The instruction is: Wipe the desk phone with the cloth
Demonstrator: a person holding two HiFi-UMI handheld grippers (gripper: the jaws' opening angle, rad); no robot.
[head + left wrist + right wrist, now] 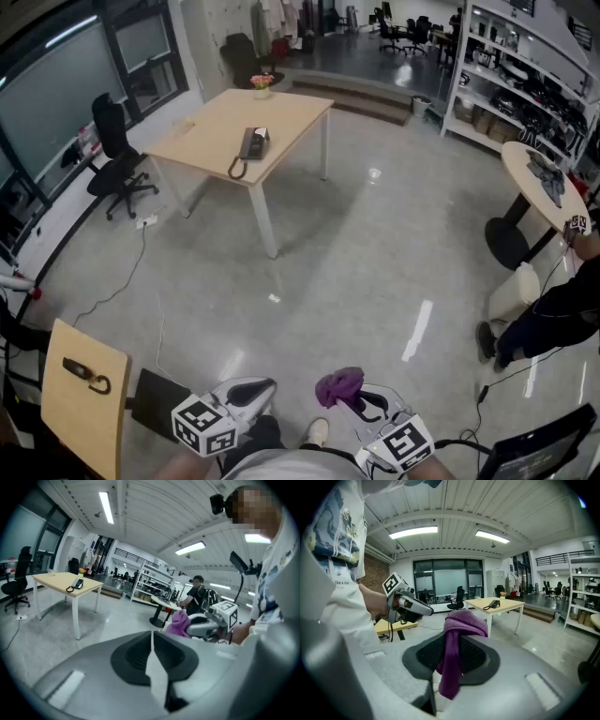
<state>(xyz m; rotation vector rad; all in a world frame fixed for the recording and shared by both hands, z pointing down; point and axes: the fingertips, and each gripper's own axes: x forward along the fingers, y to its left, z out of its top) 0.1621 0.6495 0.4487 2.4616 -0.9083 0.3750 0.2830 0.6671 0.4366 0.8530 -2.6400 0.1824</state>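
Desk phone [251, 145] sat on the table [292, 111], upper left. Our right gripper [453, 654] clamped the purple cloth [339, 384]; our left gripper [152, 651] had its jaws together, empty.

- Floor [375, 244]: polished grey concrete; I see pale glare streaks on it.
- Table [220, 117]: pale wood top, white legs, standing out on the floor toward the far left.
- Office chair [117, 159]: black, on castors, off the table's left corner, next to the windows.
- Windows [56, 84]: dark-framed glazing along the left wall.
- Shelving [525, 84]: white open racks, loaded, along the right wall.
- Round table [514, 161]: pale top, dark pedestal foot, in front of the shelving.
- Step [356, 94]: low raised platform beyond the table's far edge.
- Ceiling [454, 503]: ribbed white panels; I note two strip lights [414, 531], both lit.
- Cable [122, 281]: thin, trailing over the floor near the chair.
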